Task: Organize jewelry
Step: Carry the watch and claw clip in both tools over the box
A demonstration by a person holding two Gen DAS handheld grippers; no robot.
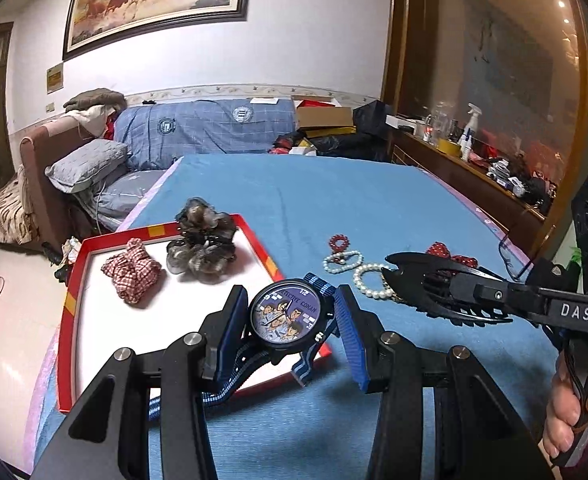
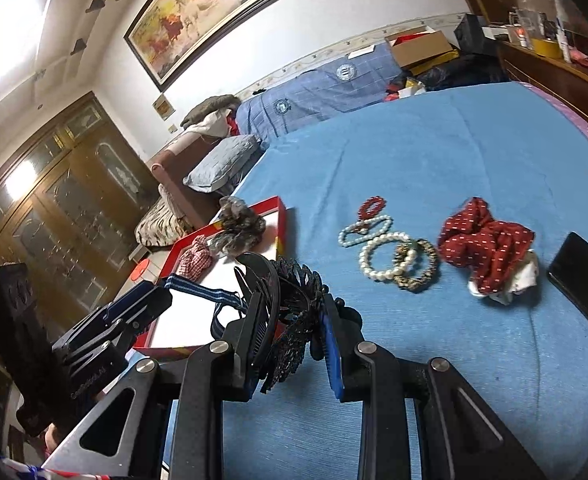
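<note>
My left gripper [image 1: 290,320] is shut on a cartoon-dial watch [image 1: 286,317] with a blue striped strap, held over the near right corner of the red-rimmed white tray [image 1: 70,300]. In the tray lie a red checked scrunchie [image 1: 130,276] and a grey scrunchie [image 1: 201,246]. My right gripper [image 2: 290,320] is shut on a black lacy hair clip [image 2: 290,300], also seen in the left wrist view [image 1: 425,284], above the pearl bracelets [image 2: 381,260]. A red bead bracelet [image 2: 371,206] and a red dotted scrunchie [image 2: 485,248] lie on the blue bed cover.
A leopard-print hair tie [image 2: 417,266] lies against the pearls. A dark phone-like slab [image 2: 585,276] lies at the right. A sofa with pillows [image 1: 90,164] stands beyond the bed's left edge, a cluttered wooden shelf [image 1: 473,152] on the right.
</note>
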